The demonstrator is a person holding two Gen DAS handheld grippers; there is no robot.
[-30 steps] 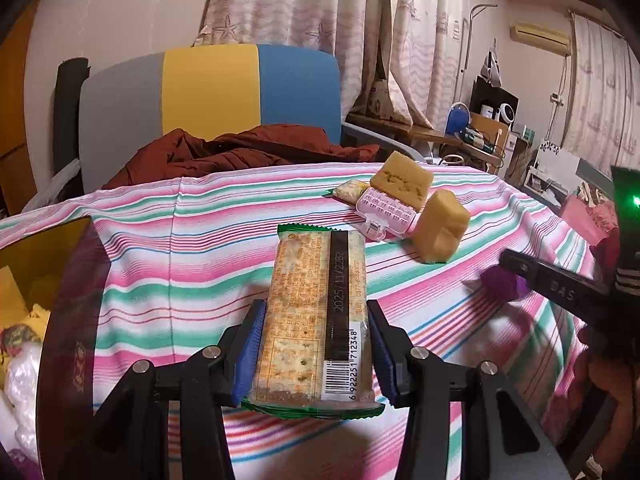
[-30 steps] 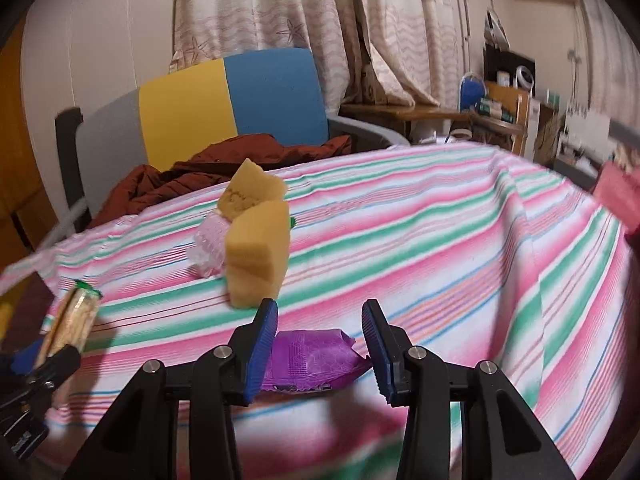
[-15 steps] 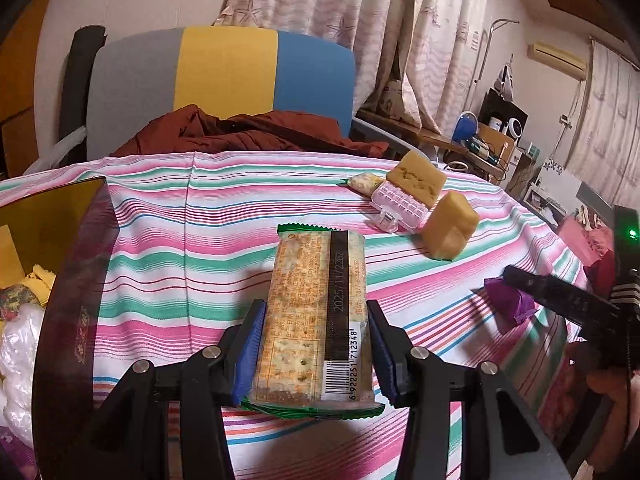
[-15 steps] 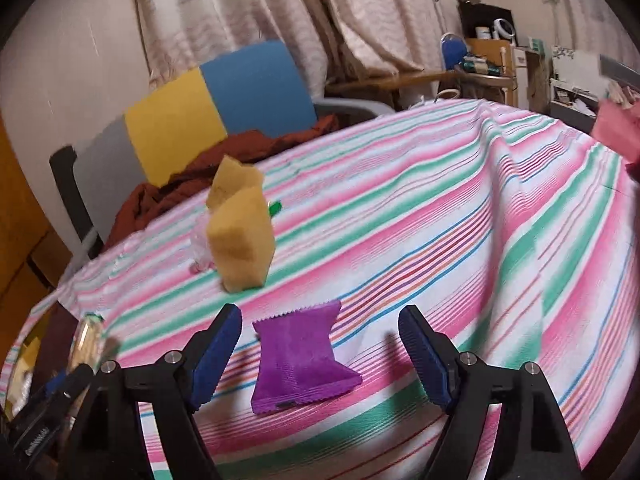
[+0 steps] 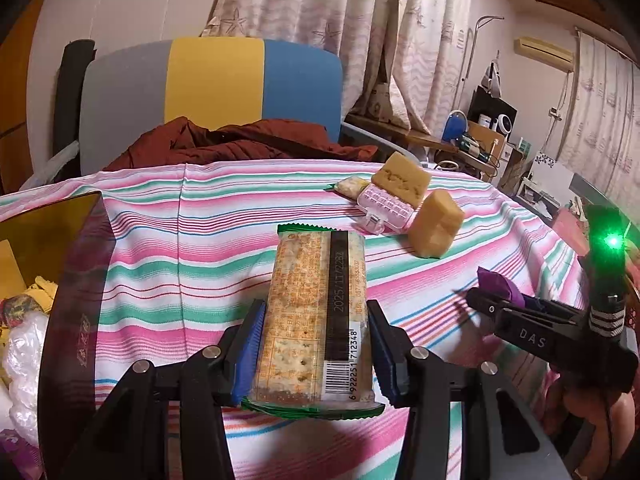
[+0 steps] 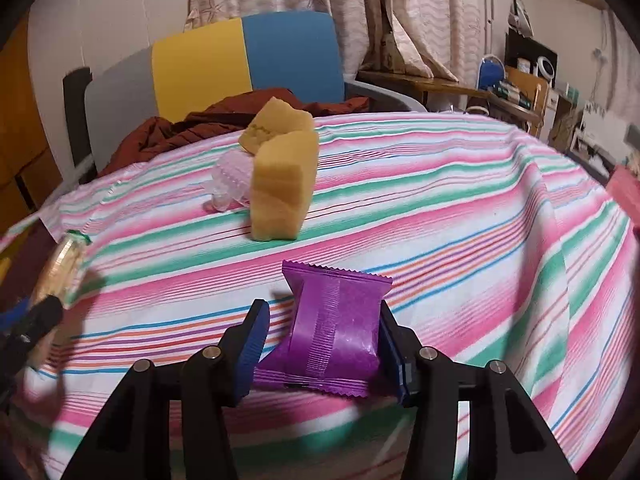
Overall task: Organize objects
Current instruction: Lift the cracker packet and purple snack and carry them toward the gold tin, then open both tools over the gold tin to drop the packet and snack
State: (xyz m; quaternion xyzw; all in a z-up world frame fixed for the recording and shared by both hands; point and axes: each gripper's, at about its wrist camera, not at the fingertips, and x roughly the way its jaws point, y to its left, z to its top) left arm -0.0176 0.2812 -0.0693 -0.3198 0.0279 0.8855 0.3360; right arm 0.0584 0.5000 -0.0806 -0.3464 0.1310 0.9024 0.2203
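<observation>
My left gripper (image 5: 316, 330) is shut on a long cracker packet (image 5: 308, 280) with a green edge and a barcode, held above the striped tablecloth (image 5: 200, 240). The right wrist view shows the cracker packet (image 6: 66, 264) at the far left. A purple snack packet (image 6: 336, 320) lies on the cloth between the jaws of my right gripper (image 6: 322, 316), which are closing. The right pad touches the packet, while a gap remains at the left pad. In the left wrist view the right gripper (image 5: 504, 304) sits low at the right over the purple snack packet (image 5: 496, 282).
Two yellow sponges (image 5: 436, 224) (image 5: 402, 178), a pink ridged case (image 5: 386, 204) and a small snack bag (image 5: 352, 186) cluster at the table's far right. A brown tinted bin (image 5: 76, 280) holding bags stands at the left. A chair (image 5: 216, 80) with a rust cloth (image 5: 240, 140) is behind.
The right gripper's jaws spread wide around the purple packet, then narrowed onto it as the gripper moved in. The left gripper kept its hold on the cracker packet and barely moved.
</observation>
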